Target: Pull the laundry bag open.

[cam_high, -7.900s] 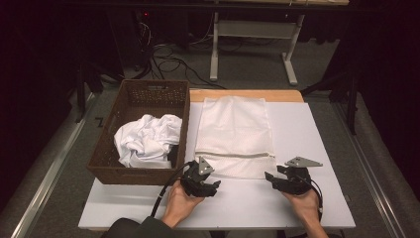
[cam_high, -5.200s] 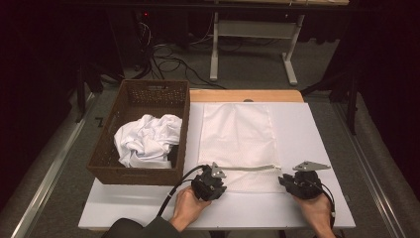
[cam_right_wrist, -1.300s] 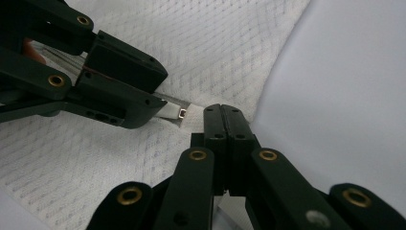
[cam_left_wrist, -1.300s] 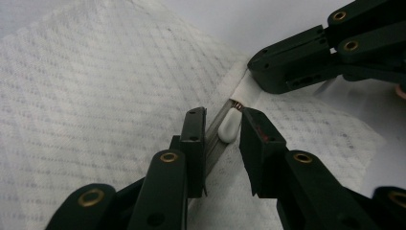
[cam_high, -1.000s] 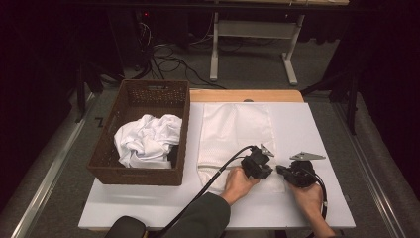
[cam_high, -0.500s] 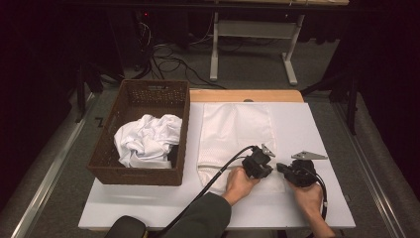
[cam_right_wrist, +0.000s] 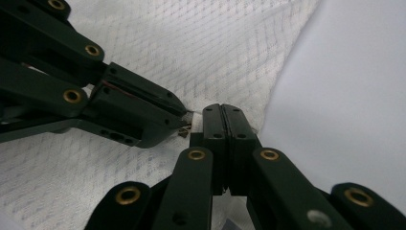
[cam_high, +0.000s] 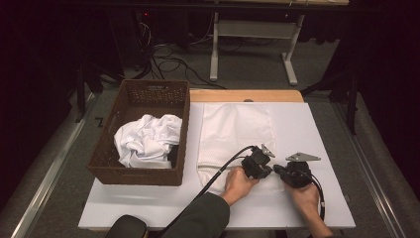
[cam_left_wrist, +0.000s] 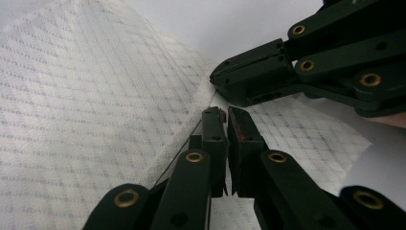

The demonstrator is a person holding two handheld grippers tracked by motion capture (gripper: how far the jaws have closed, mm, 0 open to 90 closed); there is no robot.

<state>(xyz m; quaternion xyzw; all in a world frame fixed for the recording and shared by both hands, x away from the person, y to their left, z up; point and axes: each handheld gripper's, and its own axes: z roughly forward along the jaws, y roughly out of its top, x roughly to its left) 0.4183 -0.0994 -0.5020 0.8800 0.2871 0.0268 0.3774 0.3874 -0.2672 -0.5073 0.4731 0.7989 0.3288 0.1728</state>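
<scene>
Two tongs, left (cam_high: 261, 167) and right (cam_high: 283, 172), pinch shut on the white mesh laundry bag (cam_high: 236, 134) at its near right corner on the tabletop (cam_high: 317, 129); crumpled white clothes (cam_high: 146, 139) in the wicker basket (cam_high: 148, 94) await bagging.

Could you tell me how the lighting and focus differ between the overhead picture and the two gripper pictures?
In the high view the white table is brightly lit while the room behind falls into near black; the basket stays readable. In the left gripper view the mesh bag is sharp farther off and soft close by, the black jaws dark with little detail. In the right gripper view the bare table at right looks flat and featureless.
</scene>
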